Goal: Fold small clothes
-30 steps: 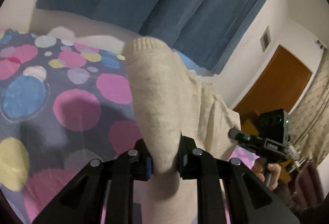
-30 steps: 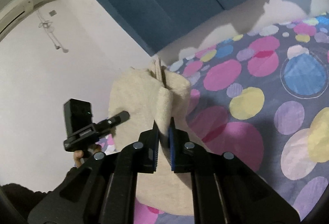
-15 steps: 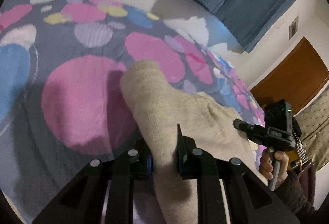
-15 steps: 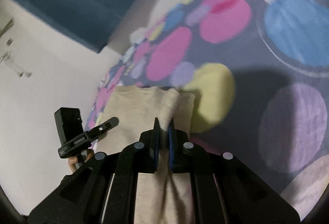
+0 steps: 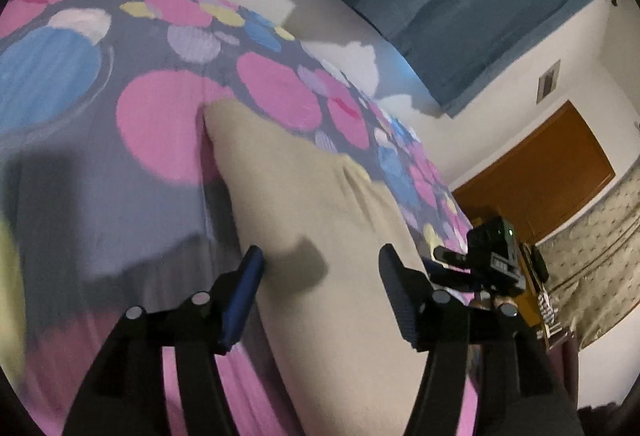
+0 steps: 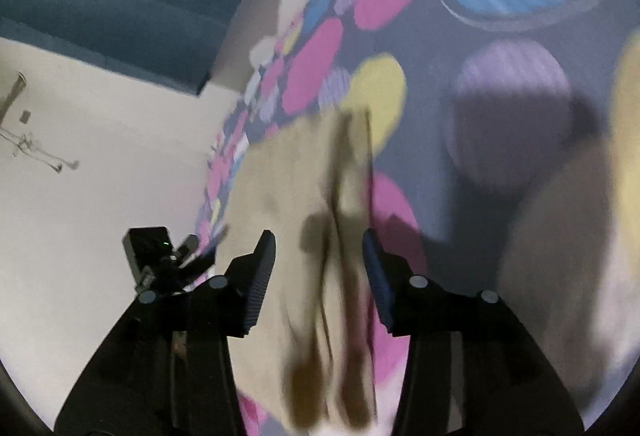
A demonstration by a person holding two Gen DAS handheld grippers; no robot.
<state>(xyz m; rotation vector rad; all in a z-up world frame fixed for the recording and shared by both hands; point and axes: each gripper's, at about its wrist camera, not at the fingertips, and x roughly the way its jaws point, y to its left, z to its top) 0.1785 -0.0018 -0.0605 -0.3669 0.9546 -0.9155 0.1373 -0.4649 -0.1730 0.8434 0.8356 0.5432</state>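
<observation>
Lying spread on the spotted bedcover, the cream knitted garment runs forward from between the fingers of both claws. Left gripper: jaws opening, stand well apart, neither pad pressing on the knit; the cloth lies flat under and ahead of the gap, its far corner off to the front-left of the claw. The blue-padded left finger sits over the garment's left edge, right finger over the cloth itself. A shadow of a finger falls on the knit just ahead of the gap.

Right gripper: jaws opening too, a moderate gap, nothing clamped. Cream knitted garment sits below and ahead of it, with a raised fold or seam running straight forward from the gap; this view is motion-blurred so cannot tell if the fold touches either pad. Bedcover with pink, yellow, lilac and blue dots lies to the right of and beyond this claw.

Each claw shows in the other's view: right one to the right of the left claw, held by a hand barely visible under it; left one to the left of the right claw. Blue curtain hangs beyond the bed, wooden door to the far right of the left claw.
</observation>
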